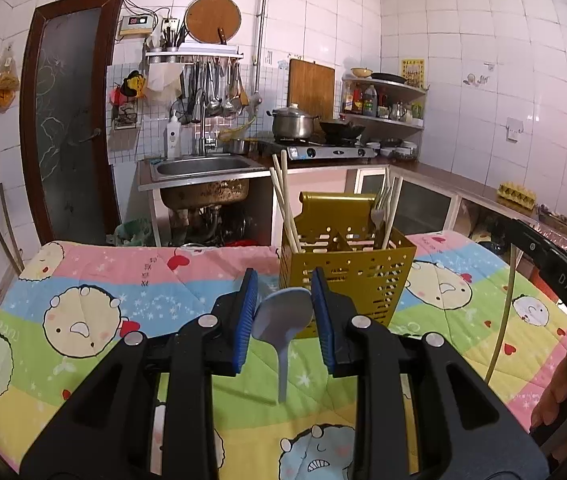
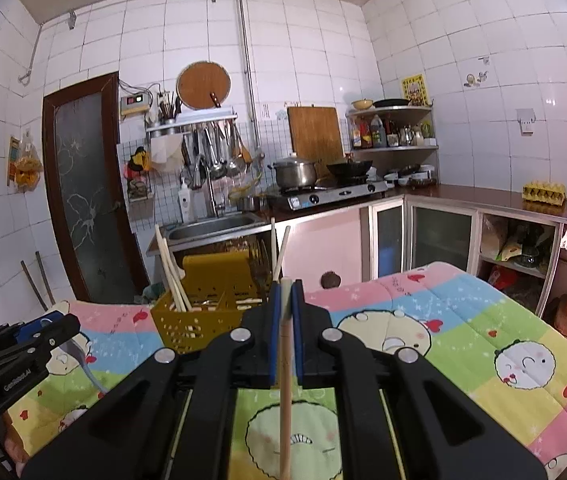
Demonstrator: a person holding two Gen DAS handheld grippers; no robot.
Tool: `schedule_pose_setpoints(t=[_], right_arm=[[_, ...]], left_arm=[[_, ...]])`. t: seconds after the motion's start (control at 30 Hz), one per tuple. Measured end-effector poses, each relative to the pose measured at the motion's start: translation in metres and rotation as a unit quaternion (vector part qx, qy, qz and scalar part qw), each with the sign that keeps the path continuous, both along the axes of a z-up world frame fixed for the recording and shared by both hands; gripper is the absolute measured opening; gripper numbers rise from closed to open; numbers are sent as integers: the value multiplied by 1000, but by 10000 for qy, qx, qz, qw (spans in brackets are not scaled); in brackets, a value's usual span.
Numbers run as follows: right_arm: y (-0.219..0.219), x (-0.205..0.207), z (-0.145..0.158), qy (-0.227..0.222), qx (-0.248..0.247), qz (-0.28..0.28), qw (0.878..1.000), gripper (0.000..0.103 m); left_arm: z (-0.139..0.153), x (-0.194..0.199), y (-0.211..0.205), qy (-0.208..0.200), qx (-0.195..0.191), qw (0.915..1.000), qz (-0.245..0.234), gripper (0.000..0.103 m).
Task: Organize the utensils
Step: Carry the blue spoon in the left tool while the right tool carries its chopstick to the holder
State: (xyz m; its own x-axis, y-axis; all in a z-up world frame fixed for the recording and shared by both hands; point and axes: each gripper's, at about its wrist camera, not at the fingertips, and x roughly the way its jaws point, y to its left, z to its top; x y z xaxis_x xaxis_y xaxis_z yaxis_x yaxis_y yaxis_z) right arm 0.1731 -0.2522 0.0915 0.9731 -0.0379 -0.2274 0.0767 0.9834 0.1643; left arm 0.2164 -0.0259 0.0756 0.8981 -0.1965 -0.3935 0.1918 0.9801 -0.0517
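My left gripper (image 1: pixel 283 312) pinches a pale-blue plastic spoon (image 1: pixel 281 318); my right gripper (image 2: pixel 286 320) clamps a pale wooden chopstick (image 2: pixel 286 392). Advice: lower each upright into the perforated gold metal caddy (image 1: pixel 343 276).

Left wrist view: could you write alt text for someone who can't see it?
A hand-held left gripper pinches a pale blue spoon by its bowl above a cartoon-print quilt. Just beyond stands a gold slotted utensil caddy holding chopsticks and forks, with a kitchen sink behind.

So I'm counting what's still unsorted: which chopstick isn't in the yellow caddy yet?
The chopstick clamped in the right tongs, hanging upright above the quilt. The other chopsticks already stand in the yellow caddy.
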Motion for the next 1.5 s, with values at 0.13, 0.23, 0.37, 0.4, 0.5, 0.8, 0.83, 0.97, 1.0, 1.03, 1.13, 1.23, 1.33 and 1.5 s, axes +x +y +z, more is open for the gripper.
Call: schedule_pose_setpoints(t=[0.13,0.23,0.37,0.4,0.5,0.8,0.83,0.97,1.0,1.03,1.13,1.23,1.33,1.5], right_arm=[[-1,3,2,-137,-14,-10,9999,6],[-3,6,3,-198,-2,-1,9998,6],[-3,11,4,-245,44,2,9997,6],[-4,14,6,-265,45,8,9996,6],[-5,20,13,-333,44,34,9994,6],[-5,46,54,-753,-9,89,9971,6],[-5,51,61,-814,-24,97,9966,6],[-5,73,83,-1060,-66,48,9943,6],[-4,78,87,-1104,-65,30,9939,6],[-4,83,92,-1150,-50,27,9934,6],[-2,101,103,-1337,-31,37,9910,6],[3,117,111,-1504,-74,25,9886,6],[7,130,114,-1619,-106,7,9868,6],[9,151,100,-1592,-120,46,9872,6]], left_arm=[[3,2,1,-45,-44,10000,-9,27],[7,2,3,-99,-100,9999,-29,27],[14,2,3,-215,-134,9997,-58,27],[17,2,3,-259,-155,9995,-62,27],[28,6,3,-364,-214,9991,-49,27],[80,27,5,-850,-480,9952,-16,27],[88,31,5,-911,-548,9943,0,27],[117,45,-2,-1263,-584,9903,33,27],[122,48,-5,-1326,-560,9896,44,27],[127,55,-10,-1378,-556,9889,46,27],[135,71,-19,-1397,-593,9884,-24,27],[133,86,-28,-1446,-540,9880,-73,27],[124,100,-38,-1420,-444,9888,-134,27],[97,119,-39,-1295,-382,9907,-194,27]])
